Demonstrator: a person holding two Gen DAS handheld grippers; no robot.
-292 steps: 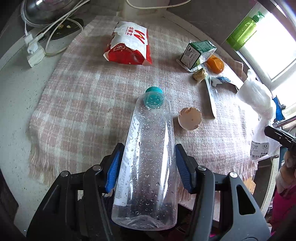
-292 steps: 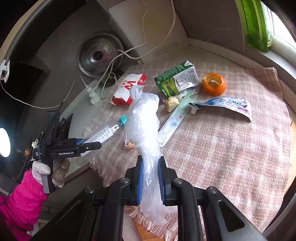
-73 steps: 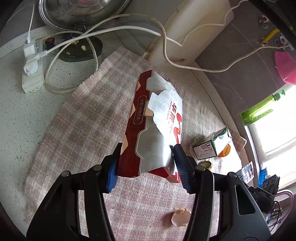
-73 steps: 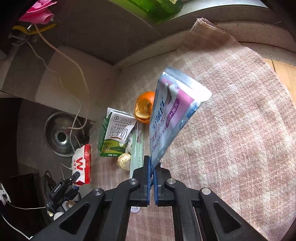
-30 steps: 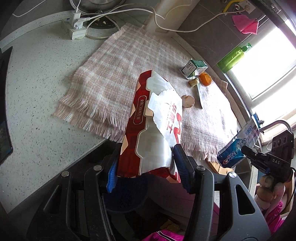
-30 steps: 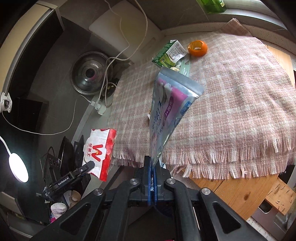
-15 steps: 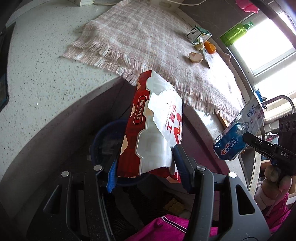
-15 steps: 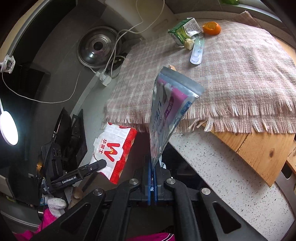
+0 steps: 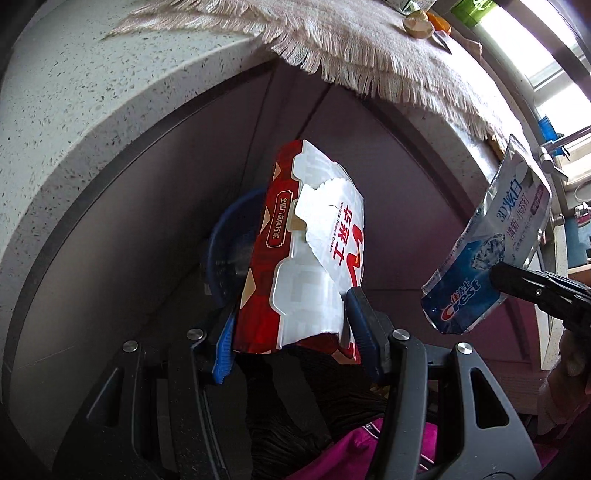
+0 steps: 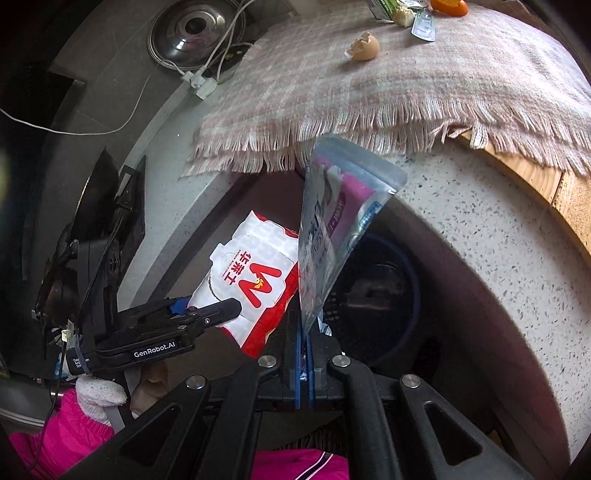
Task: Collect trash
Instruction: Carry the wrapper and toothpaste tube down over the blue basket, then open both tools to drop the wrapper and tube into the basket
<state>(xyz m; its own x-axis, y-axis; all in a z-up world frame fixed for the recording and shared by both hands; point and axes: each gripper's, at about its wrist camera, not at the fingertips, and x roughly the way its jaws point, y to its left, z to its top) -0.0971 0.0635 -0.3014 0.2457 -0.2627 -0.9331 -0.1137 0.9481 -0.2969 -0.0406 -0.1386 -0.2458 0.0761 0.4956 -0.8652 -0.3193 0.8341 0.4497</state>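
Note:
My left gripper point(image 9: 291, 328) is shut on a red and white paper food bag point(image 9: 306, 254), held below the counter edge, in front of a dark blue bin point(image 9: 225, 243). The bag also shows in the right wrist view point(image 10: 255, 284), with the left gripper point(image 10: 218, 310) on it. My right gripper point(image 10: 303, 354) is shut on a flattened Crest toothpaste tube point(image 10: 332, 229), upright above the blue bin point(image 10: 380, 295). The tube shows at the right of the left wrist view point(image 9: 487, 254). Up on the plaid cloth point(image 10: 388, 77) lie an eggshell point(image 10: 364, 46), an orange peel point(image 10: 448, 5) and a clear wrapper point(image 10: 424, 22).
The speckled stone counter edge point(image 9: 92, 92) curves above the bin, with the cloth's fringe point(image 9: 369, 74) hanging over it. A dark cabinet front point(image 9: 166, 206) stands behind the bin. A metal pot lid point(image 10: 192, 29) and white cables point(image 10: 199, 77) lie far left on the counter.
Both grippers have come further down off the counter towards the blue bin, each still holding its item. The bin now lies right behind the bag and the tube.

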